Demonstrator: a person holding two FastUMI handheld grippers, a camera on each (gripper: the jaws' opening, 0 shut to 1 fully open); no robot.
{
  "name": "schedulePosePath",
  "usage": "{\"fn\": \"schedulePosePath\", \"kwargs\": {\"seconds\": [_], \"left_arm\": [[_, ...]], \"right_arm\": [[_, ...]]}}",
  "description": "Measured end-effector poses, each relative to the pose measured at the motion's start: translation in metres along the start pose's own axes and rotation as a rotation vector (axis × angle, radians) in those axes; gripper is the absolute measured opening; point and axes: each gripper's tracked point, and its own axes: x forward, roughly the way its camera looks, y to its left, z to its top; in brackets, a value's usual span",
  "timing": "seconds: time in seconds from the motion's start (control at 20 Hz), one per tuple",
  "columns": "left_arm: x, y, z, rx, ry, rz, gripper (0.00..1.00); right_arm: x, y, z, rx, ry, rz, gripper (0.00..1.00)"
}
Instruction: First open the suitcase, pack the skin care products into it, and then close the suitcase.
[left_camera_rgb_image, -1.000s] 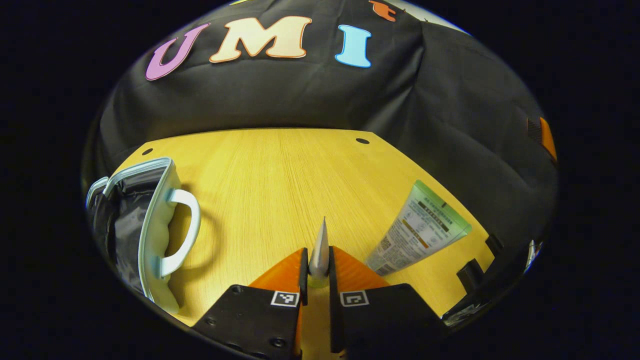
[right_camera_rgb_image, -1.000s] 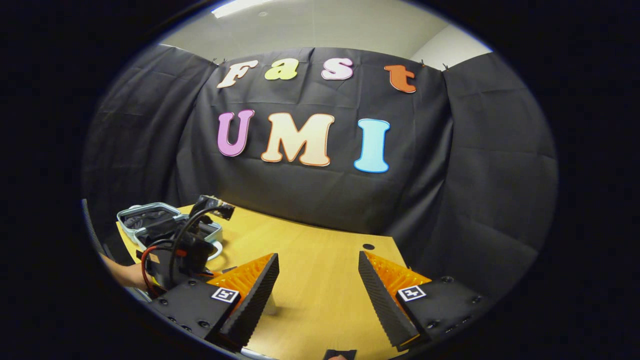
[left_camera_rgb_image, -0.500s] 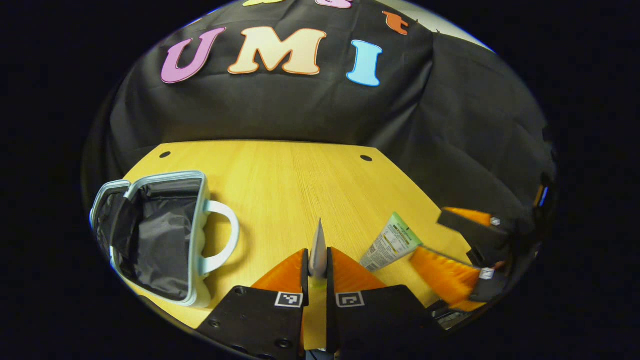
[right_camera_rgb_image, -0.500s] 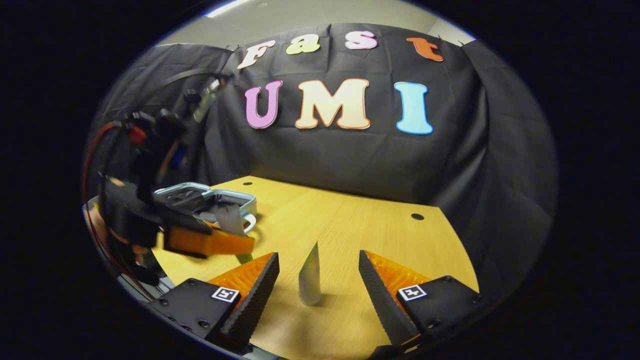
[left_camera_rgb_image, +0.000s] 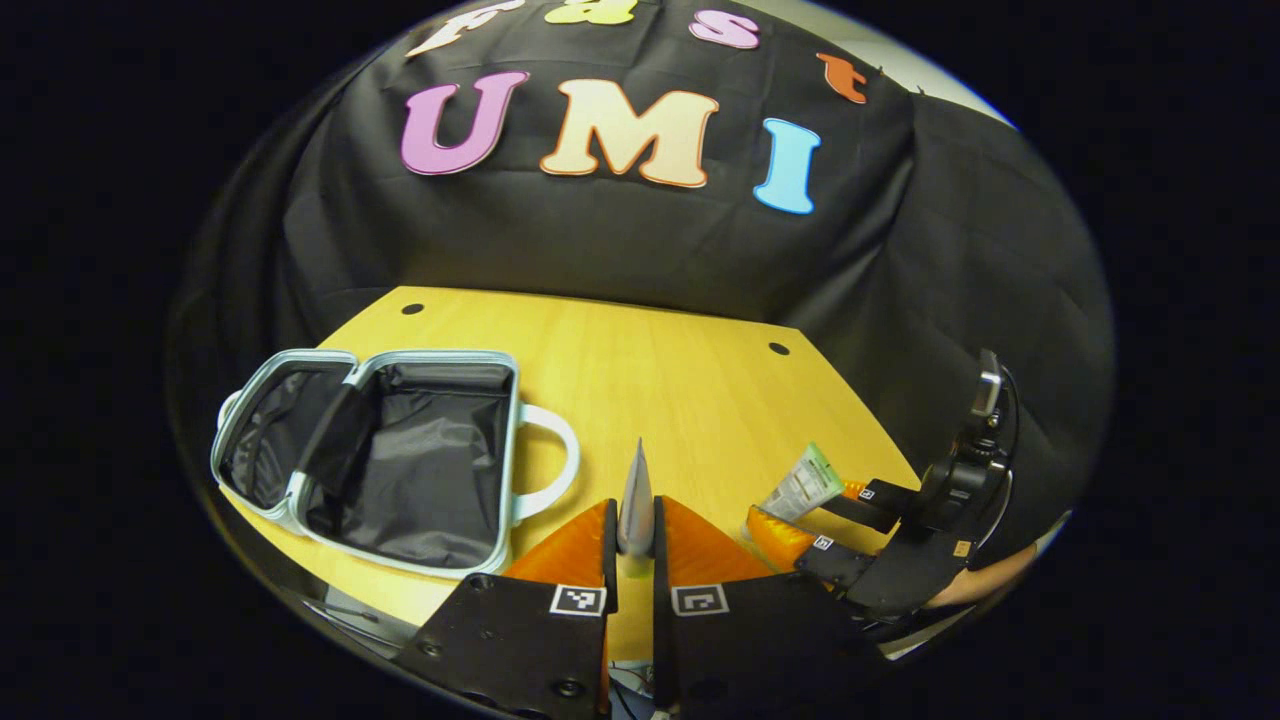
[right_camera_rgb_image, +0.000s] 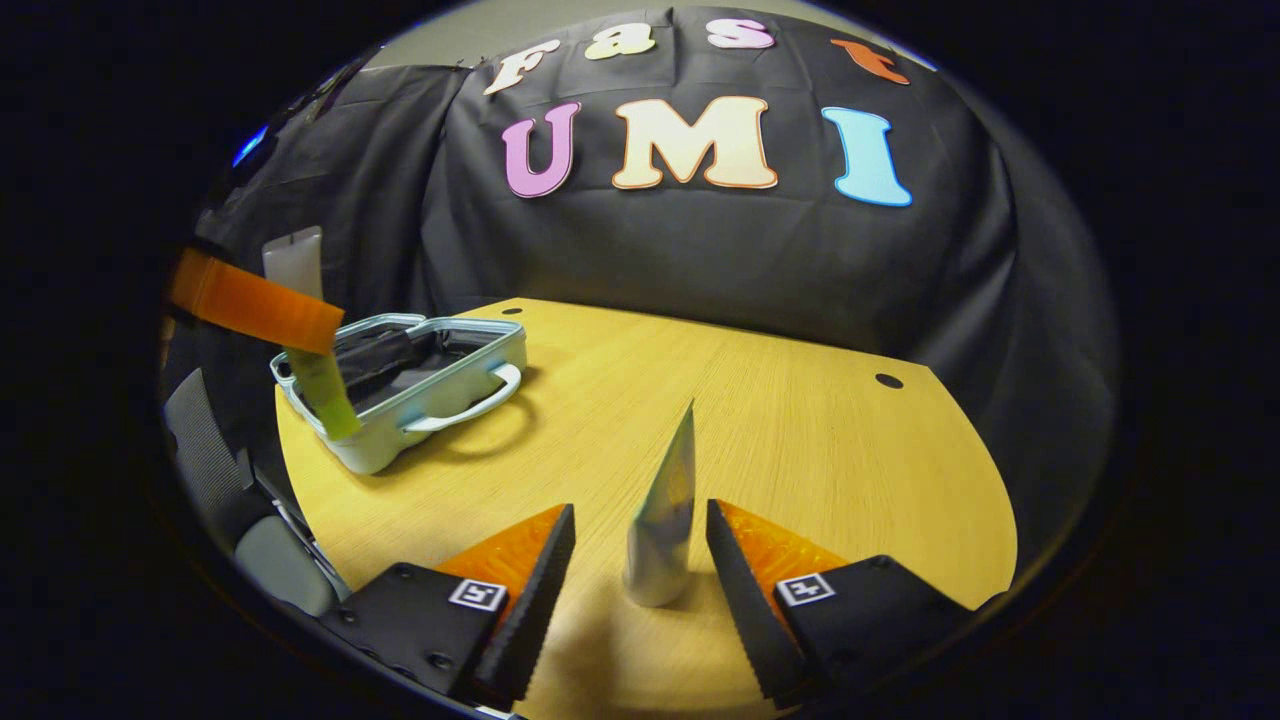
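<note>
The pale blue suitcase lies open on the wooden table, showing its dark lining. My left gripper is shut on a skin care tube. From the right gripper view, that left gripper hangs high beside the suitcase, and its held tube has a green lower end. A second white and green tube stands on its cap. My right gripper is open with a finger close on each side of it, apart from it.
A handle sticks out of the suitcase toward the table's middle. Two small dark holes mark the table's far edge, where the black cloth wall rises. A person's forearm shows behind the right gripper.
My left gripper rose with its tube, bringing the open suitcase into fuller view. My right gripper came down around the standing tube and its fingers narrowed.
</note>
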Motion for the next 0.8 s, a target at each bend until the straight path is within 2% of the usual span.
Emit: {"fn": "schedulePosePath", "kwargs": {"seconds": [0.05, 0.15, 0.2, 0.25, 0.35, 0.45, 0.65, 0.8], "left_arm": [[-0.004, 0.006, 0.0, -0.008, 0.005, 0.017, 0.1], [-0.01, 0.017, -0.002, -0.022, 0.014, 0.046, 0.09], [-0.013, 0.023, -0.002, -0.03, 0.016, 0.059, 0.1], [-0.014, 0.029, -0.002, -0.036, 0.021, 0.071, 0.1], [-0.017, 0.046, 0.001, -0.028, 0.027, 0.102, 0.1], [-0.016, 0.063, -0.004, -0.017, 0.045, 0.12, 0.09], [-0.008, 0.115, -0.014, -0.02, 0.131, 0.177, 0.1], [0.006, 0.154, -0.019, -0.024, 0.198, 0.209, 0.1]], "right_arm": [[0.004, -0.004, -0.003, -0.008, 0.004, -0.017, 0.65], [0.004, 0.004, -0.003, 0.013, 0.021, 0.005, 0.34], [0.003, 0.004, -0.001, 0.015, 0.028, 0.002, 0.33], [0.004, 0.004, 0.0, 0.019, 0.039, 0.004, 0.26], [0.001, 0.012, 0.004, 0.047, 0.064, 0.046, 0.22], [0.002, 0.017, 0.017, 0.048, 0.065, 0.056, 0.19], [-0.005, 0.048, 0.058, 0.095, 0.064, 0.103, 0.22], [-0.005, 0.087, 0.091, 0.117, 0.057, 0.162, 0.22]]}}
